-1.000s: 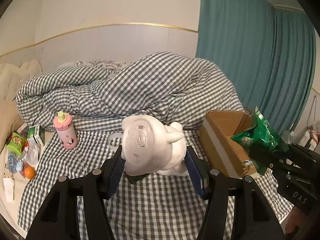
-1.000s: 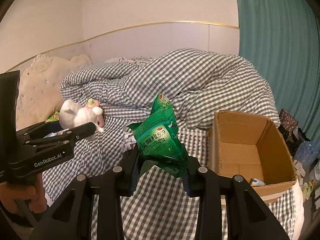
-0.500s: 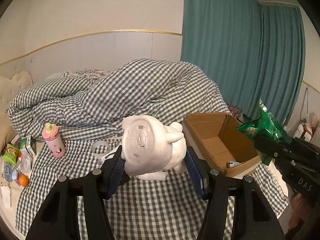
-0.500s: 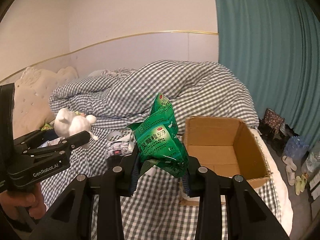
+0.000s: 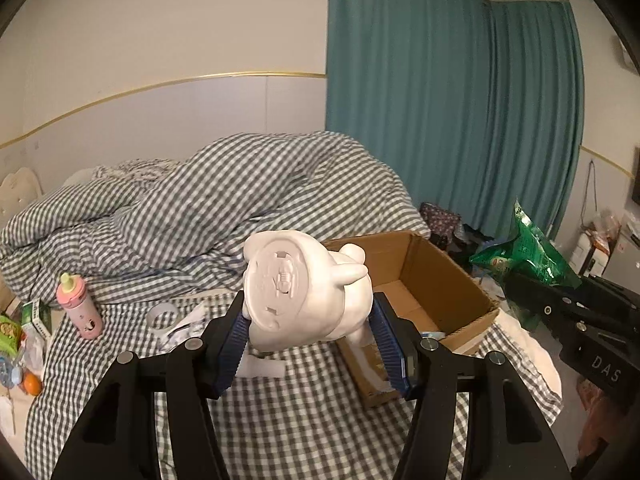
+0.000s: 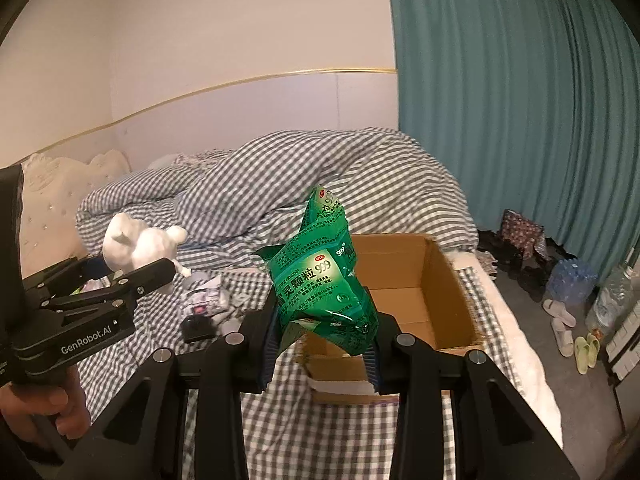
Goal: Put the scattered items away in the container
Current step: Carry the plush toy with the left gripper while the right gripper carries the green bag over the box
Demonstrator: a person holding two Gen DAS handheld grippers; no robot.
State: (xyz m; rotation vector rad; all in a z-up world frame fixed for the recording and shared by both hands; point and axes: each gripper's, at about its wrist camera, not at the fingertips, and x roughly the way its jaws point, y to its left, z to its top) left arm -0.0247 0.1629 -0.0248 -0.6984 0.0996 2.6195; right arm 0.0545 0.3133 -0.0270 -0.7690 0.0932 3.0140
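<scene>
My left gripper [image 5: 314,330] is shut on a white animal figurine [image 5: 304,292], held in the air with its flat base toward the camera. My right gripper [image 6: 322,340] is shut on a crumpled green packet [image 6: 324,280] with white print. An open cardboard box [image 5: 432,264] stands on the checked bed, just beyond and to the right of the figurine. In the right wrist view the box [image 6: 416,280] sits directly behind the packet. The left gripper [image 6: 132,276] with the figurine [image 6: 136,246] shows at the left there, and the right gripper [image 5: 560,300] with the packet [image 5: 524,252] at the right of the left view.
A pink baby bottle [image 5: 78,306], a tape roll [image 5: 162,316], papers, a green carton [image 5: 36,314] and an orange [image 5: 32,384] lie on the checked bedding. A rumpled duvet [image 5: 240,200] fills the back. Teal curtains [image 6: 520,100], slippers [image 6: 564,320] and water bottles [image 6: 572,280] are on the right.
Both grippers have swung to the right and lifted a little with their loads. The box has come from the right edge toward the middle of both views, and the pink bottle has slid left.
</scene>
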